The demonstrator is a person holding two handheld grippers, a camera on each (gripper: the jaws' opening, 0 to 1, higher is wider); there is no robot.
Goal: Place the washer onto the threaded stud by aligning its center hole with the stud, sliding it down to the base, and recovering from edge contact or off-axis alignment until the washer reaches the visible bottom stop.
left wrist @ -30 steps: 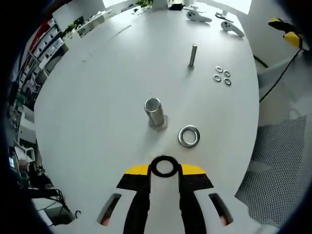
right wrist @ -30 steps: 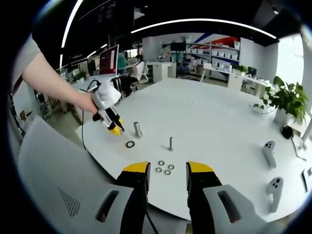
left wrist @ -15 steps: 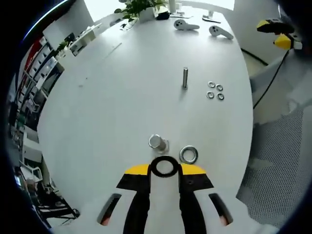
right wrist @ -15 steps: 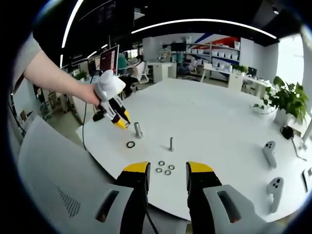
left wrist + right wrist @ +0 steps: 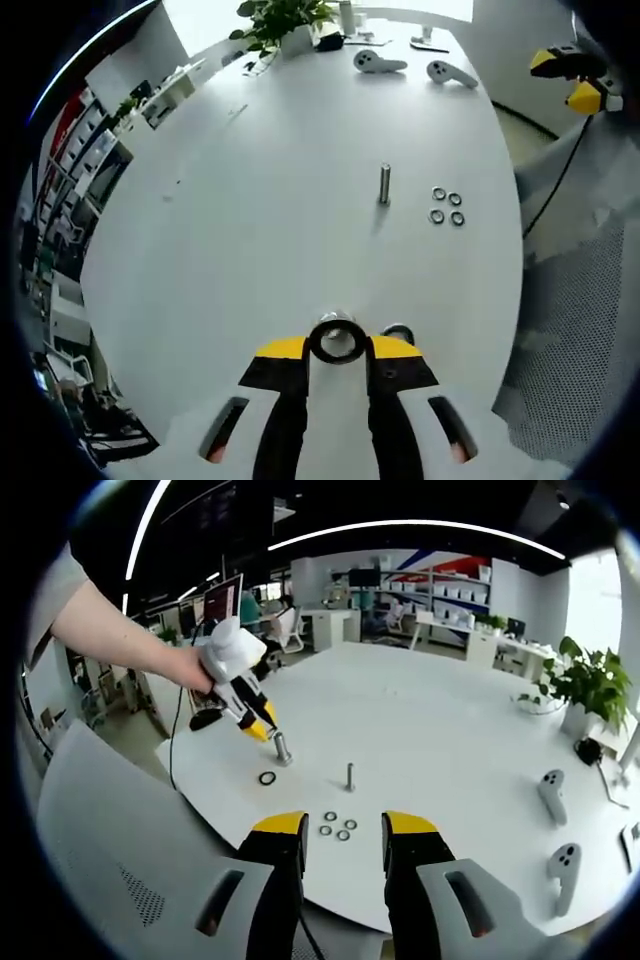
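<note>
My left gripper (image 5: 338, 350) is shut on a dark ring washer (image 5: 314, 343), held flat at its tips. The top of the thick metal stud (image 5: 336, 320) shows just behind and through the ring. In the right gripper view the left gripper (image 5: 264, 729), held by a hand, hovers tilted right over that stud (image 5: 283, 749). A second large washer (image 5: 399, 331) lies on the table beside the stud, also seen as a dark ring (image 5: 267, 778). My right gripper (image 5: 343, 832) hangs open over the table's near edge with nothing between its jaws.
A thin stud (image 5: 385, 184) stands mid-table with several small washers (image 5: 446, 207) beside it. Two white controllers (image 5: 378, 62) and a potted plant (image 5: 275, 15) sit at the far end of the white table (image 5: 250, 200). A mesh chair (image 5: 110, 850) stands by the table edge.
My left gripper has carried the washer forward and up over the thick stud, which went from ahead of the tips to directly under the ring. The right gripper has stayed still.
</note>
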